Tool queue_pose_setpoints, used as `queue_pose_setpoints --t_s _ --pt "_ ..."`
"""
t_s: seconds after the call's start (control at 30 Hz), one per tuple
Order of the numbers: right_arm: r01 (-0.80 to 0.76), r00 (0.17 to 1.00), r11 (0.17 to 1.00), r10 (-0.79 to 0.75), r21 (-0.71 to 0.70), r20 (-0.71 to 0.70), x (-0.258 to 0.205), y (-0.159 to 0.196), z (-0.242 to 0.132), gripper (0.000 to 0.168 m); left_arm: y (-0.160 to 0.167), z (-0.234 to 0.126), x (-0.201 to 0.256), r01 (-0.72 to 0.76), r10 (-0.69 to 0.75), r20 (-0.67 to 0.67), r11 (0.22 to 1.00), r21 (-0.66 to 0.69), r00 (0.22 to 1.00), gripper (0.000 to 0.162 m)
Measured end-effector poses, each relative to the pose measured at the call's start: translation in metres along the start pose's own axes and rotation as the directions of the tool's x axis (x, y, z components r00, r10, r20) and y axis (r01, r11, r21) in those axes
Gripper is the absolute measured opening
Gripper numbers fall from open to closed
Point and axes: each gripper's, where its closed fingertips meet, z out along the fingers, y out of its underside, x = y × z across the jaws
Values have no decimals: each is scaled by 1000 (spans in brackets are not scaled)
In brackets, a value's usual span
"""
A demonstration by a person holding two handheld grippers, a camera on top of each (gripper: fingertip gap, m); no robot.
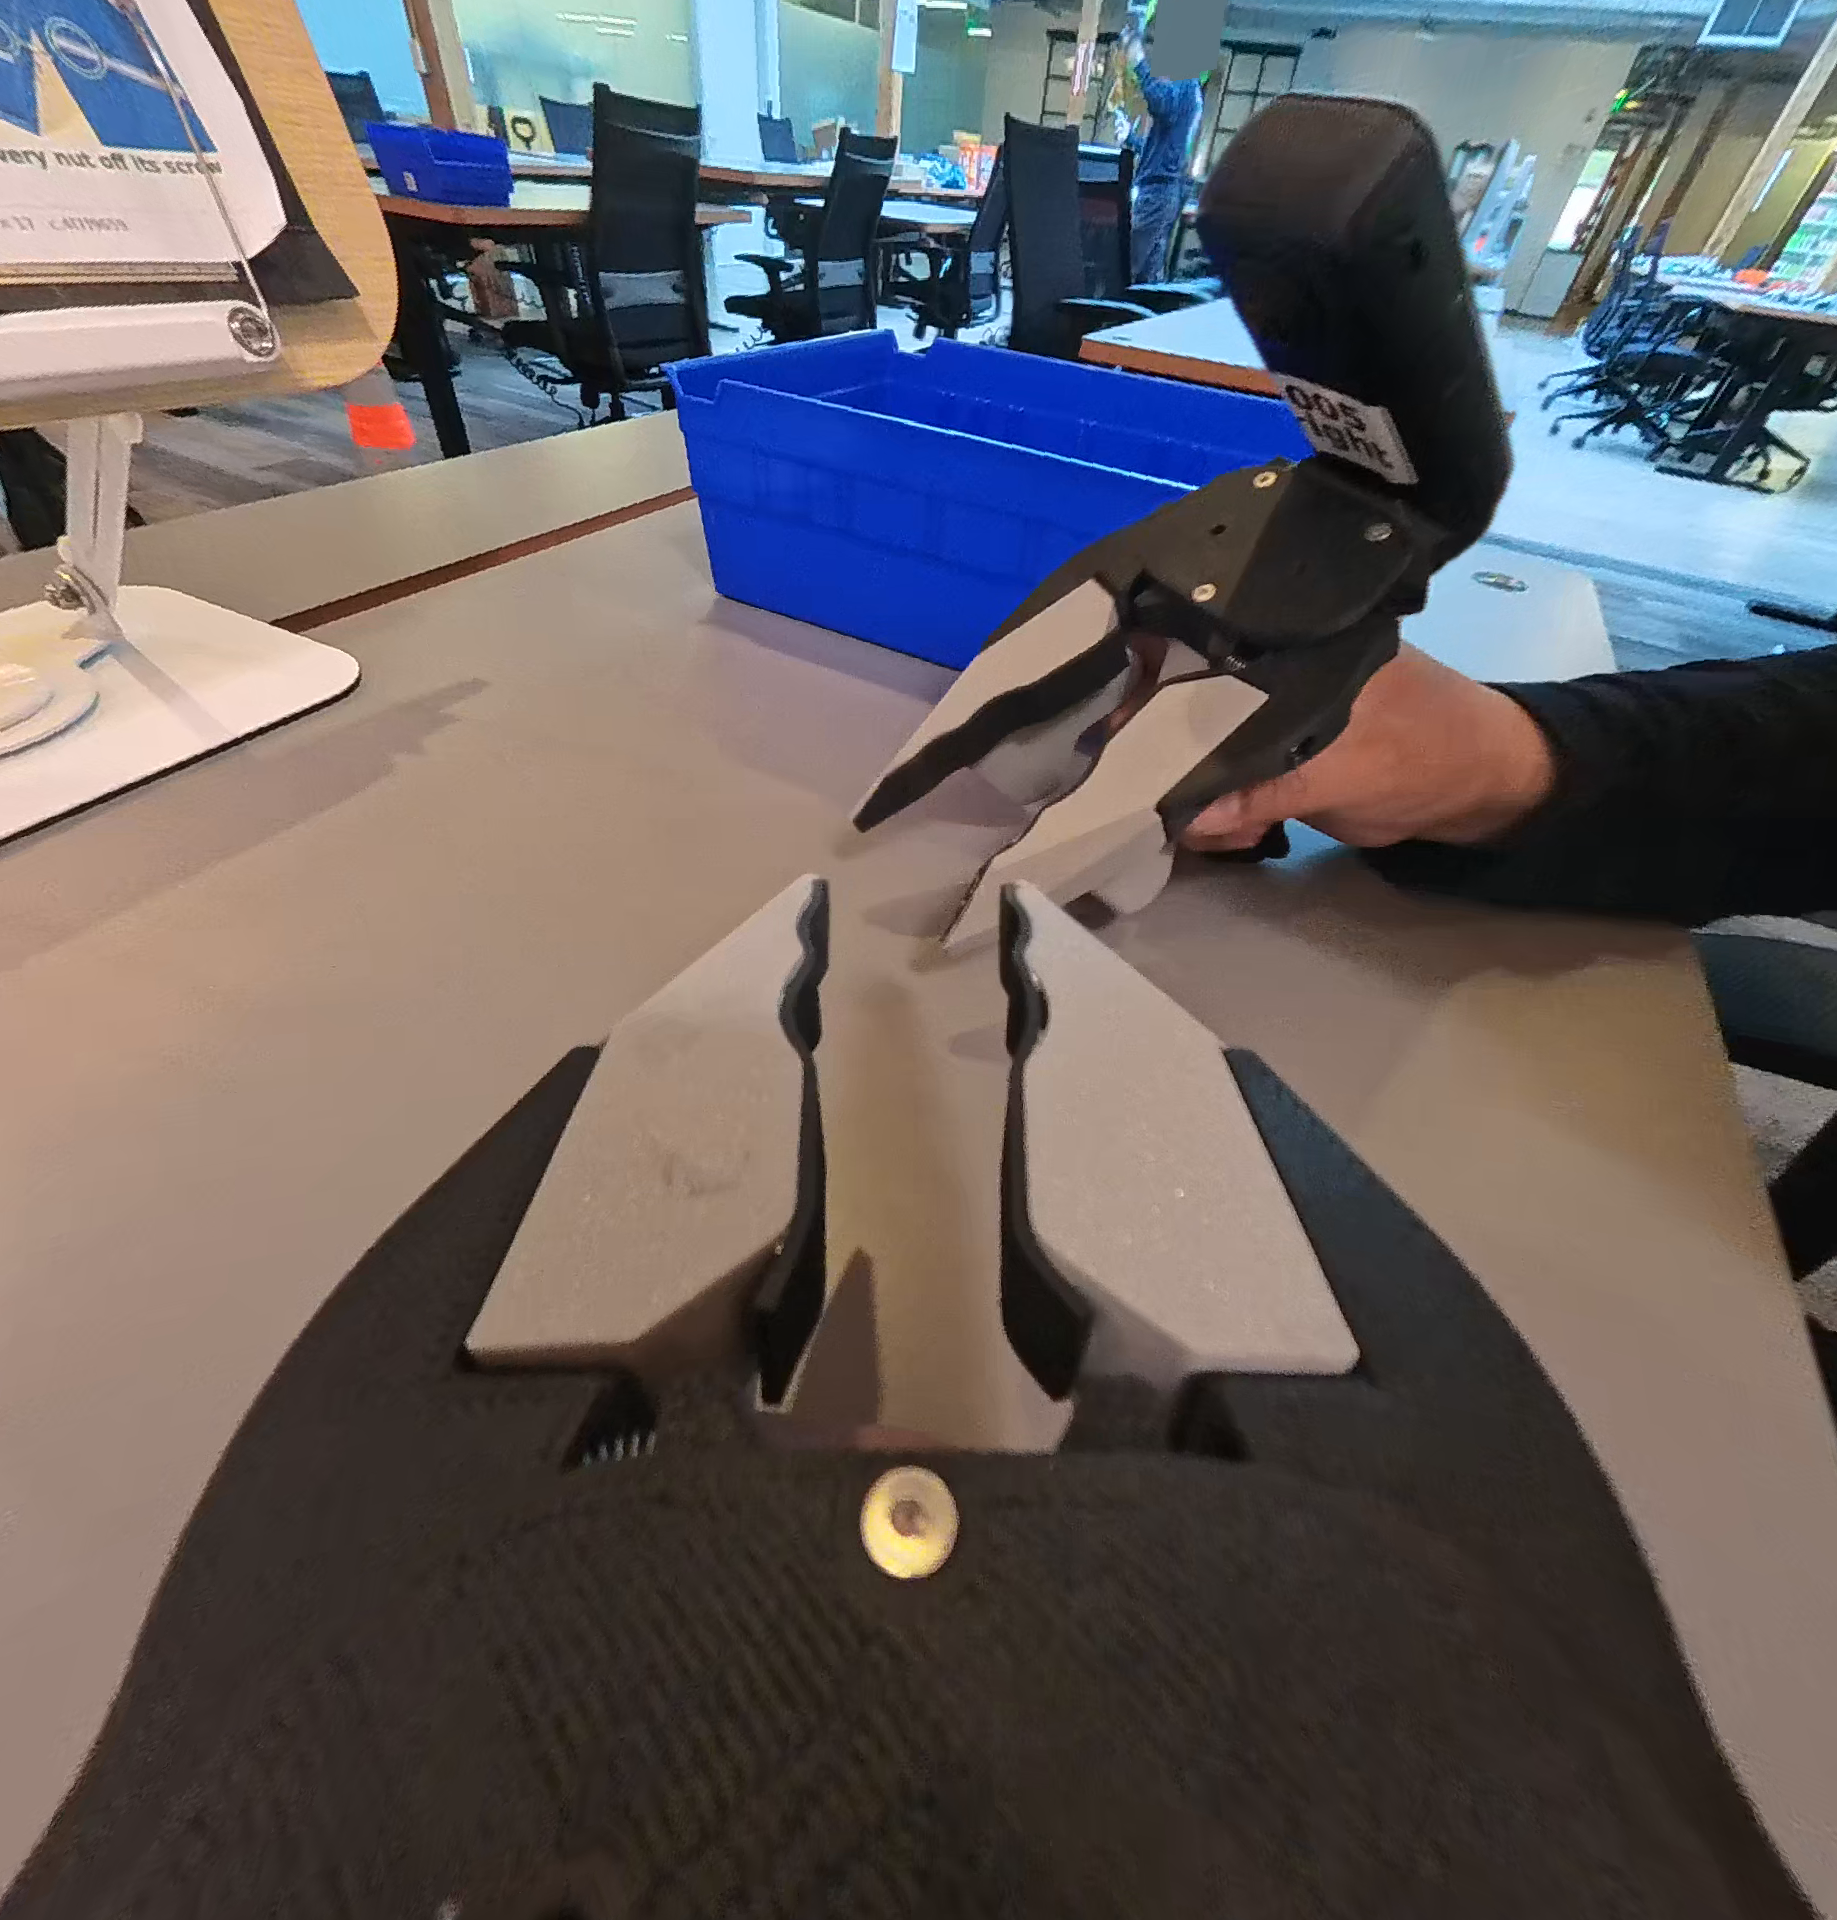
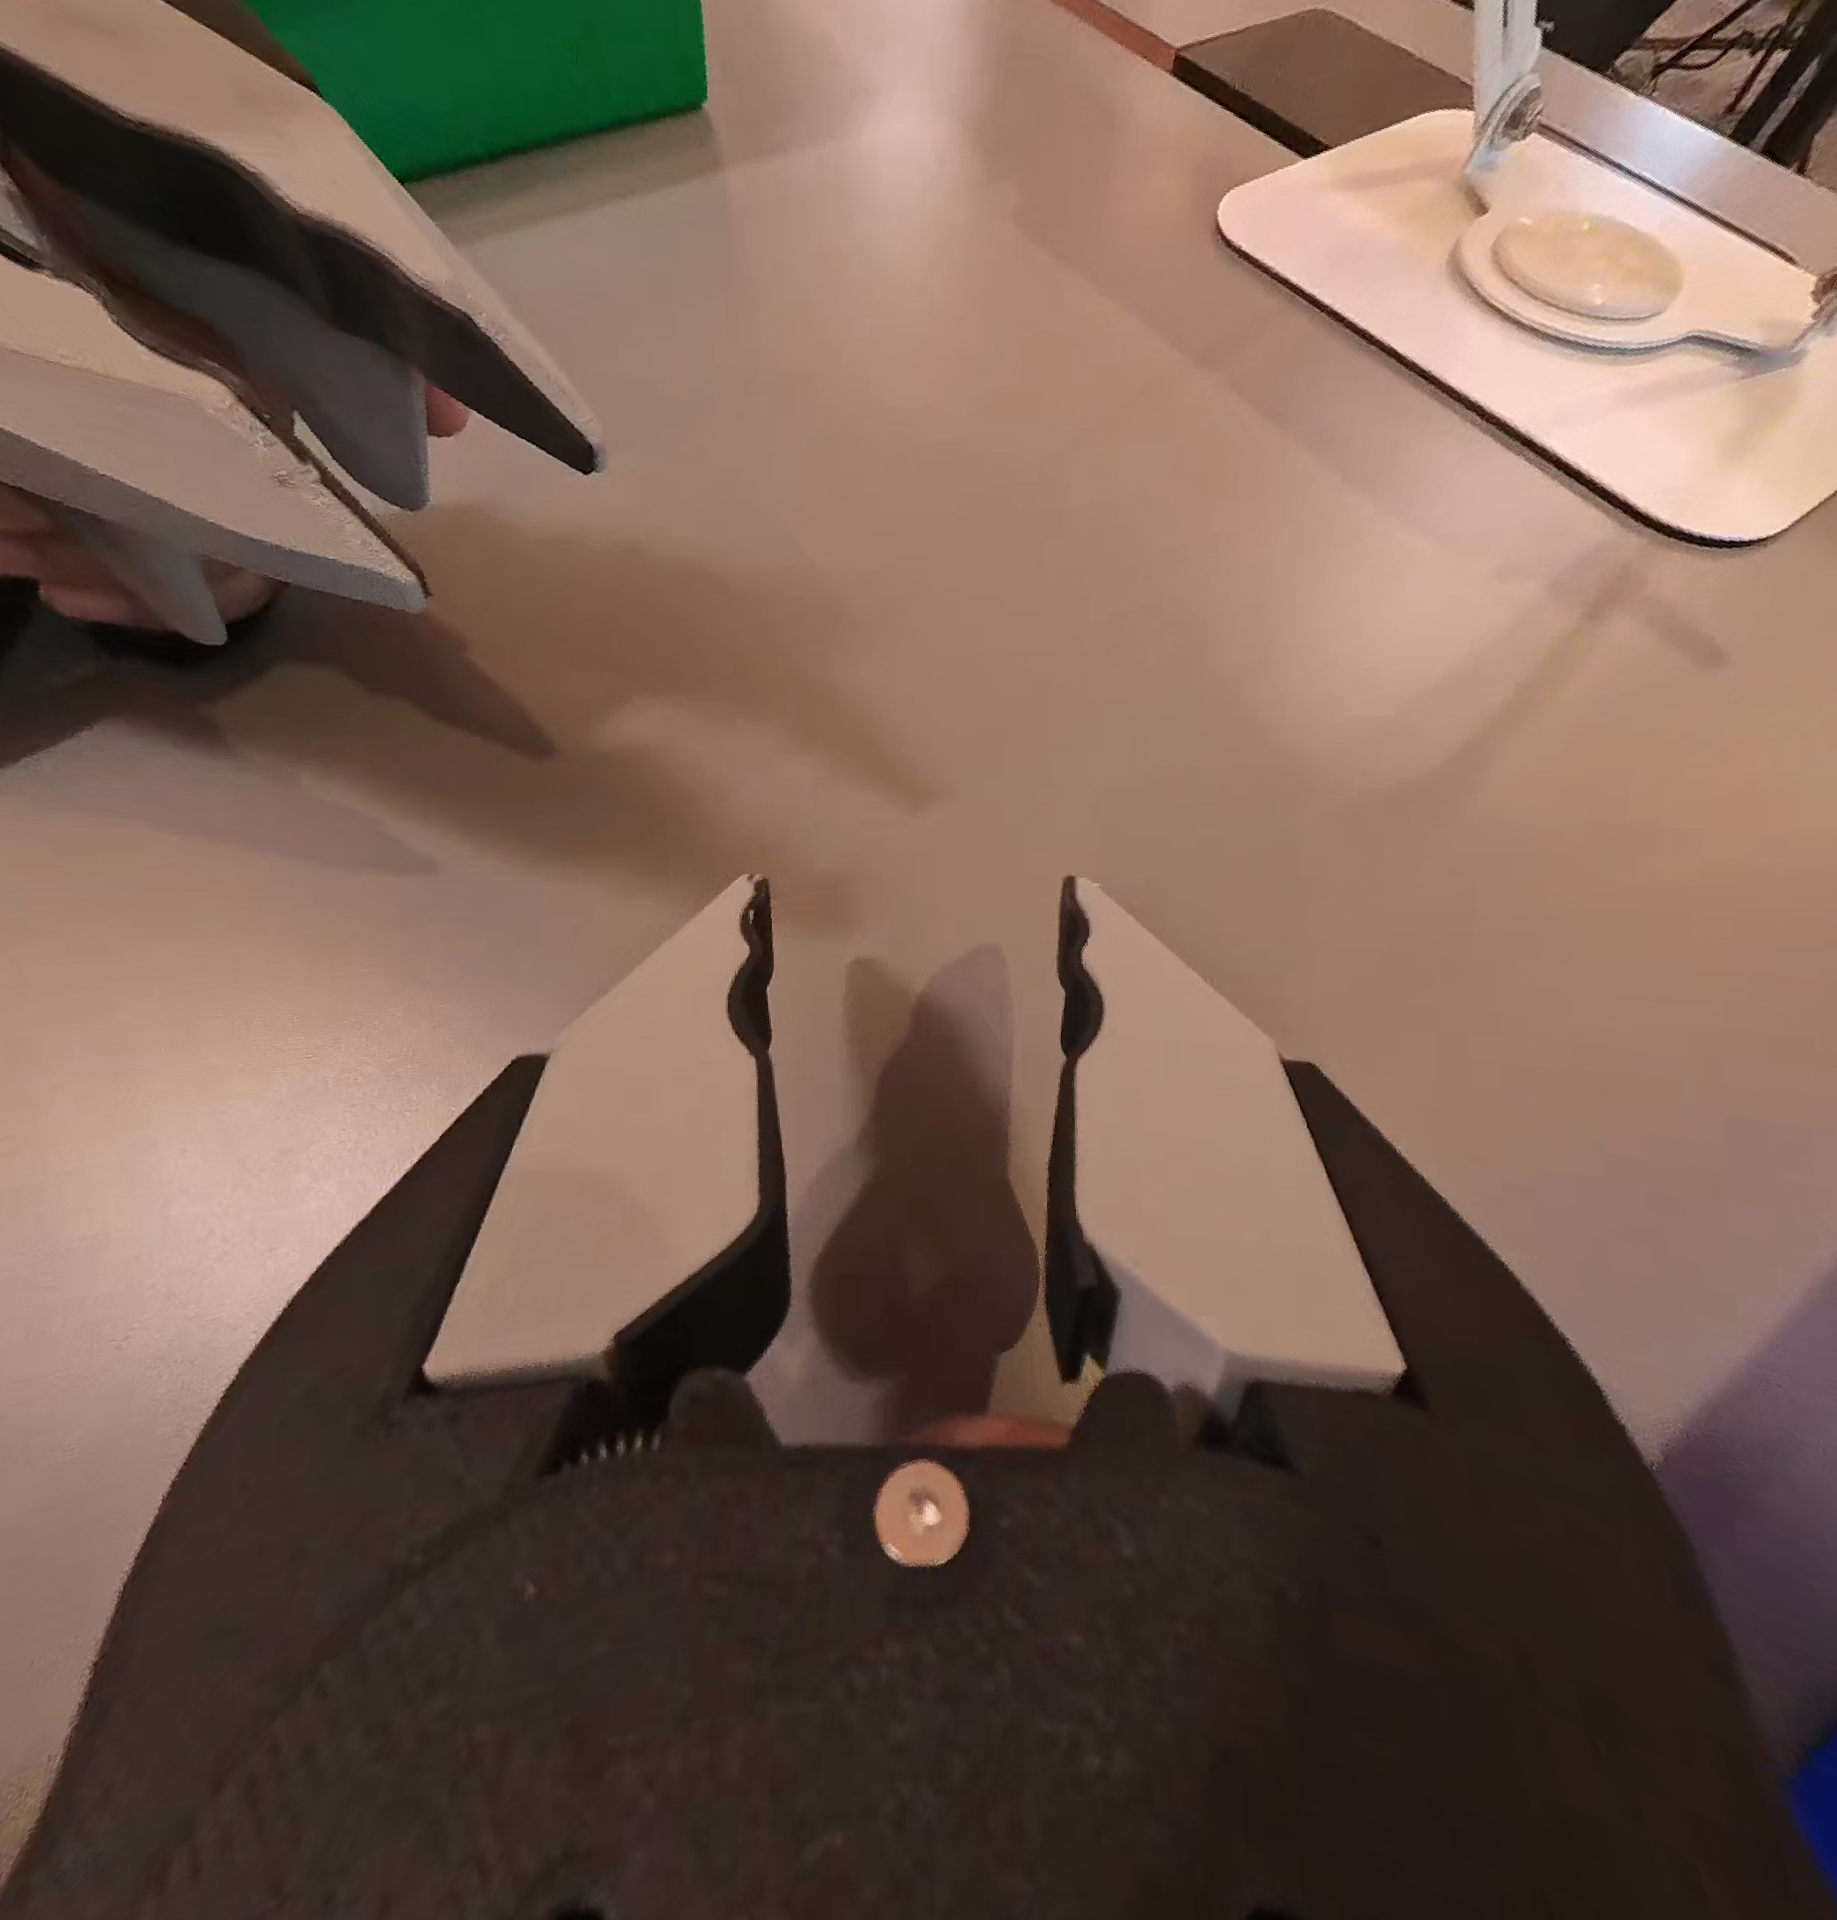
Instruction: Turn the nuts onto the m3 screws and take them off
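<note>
No nuts or screws show in either view. My left gripper [image 1: 914, 902] is open and empty, held low over the grey table [image 1: 426, 935]. My right gripper [image 2: 914, 894] is open and empty too, over bare tabletop [image 2: 1101, 623]. The two grippers point toward each other, tips close but apart. The right gripper also shows in the left wrist view [image 1: 903, 878], held by a hand [image 1: 1392, 769] with a dark sleeve. The left gripper shows at the upper left of the right wrist view [image 2: 503, 530], open.
A blue bin [image 1: 945, 499] stands on the table behind the right gripper. A white stand base [image 1: 145, 686] carrying a printed sheet [image 1: 93, 135] sits at the far left; it also shows in the right wrist view [image 2: 1568, 343]. A green box [image 2: 498, 73] stands at the far edge. Office chairs and desks lie beyond. Spacing between my two grippers at the tips: around 9 centimetres.
</note>
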Motion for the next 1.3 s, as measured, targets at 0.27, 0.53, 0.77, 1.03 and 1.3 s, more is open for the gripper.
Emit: queue_pose_setpoints --t_s 0.27,0.53,0.77,1.03,1.3 --pt "3 999 995 0 -102 32 -4 13 10 57 1 -1 -6 11 -11 18 1000 -8 1000 31" --pt "-28 999 996 31 -86 41 -2 10 9 56 -1 -4 -1 -26 26 -13 1000 12 1000 31" --pt "6 998 999 -3 -39 66 -8 5 4 48 -14 -20 -4 -19 12 52 991 133 999 25" --pt "13 998 999 -11 -32 67 -9 5 1 52 -16 -24 11 -32 25 46 986 163 999 22" --pt "64 995 998 -62 -27 80 -17 5 -1 51 32 -20 6 18 5 132 984 -178 991 32"
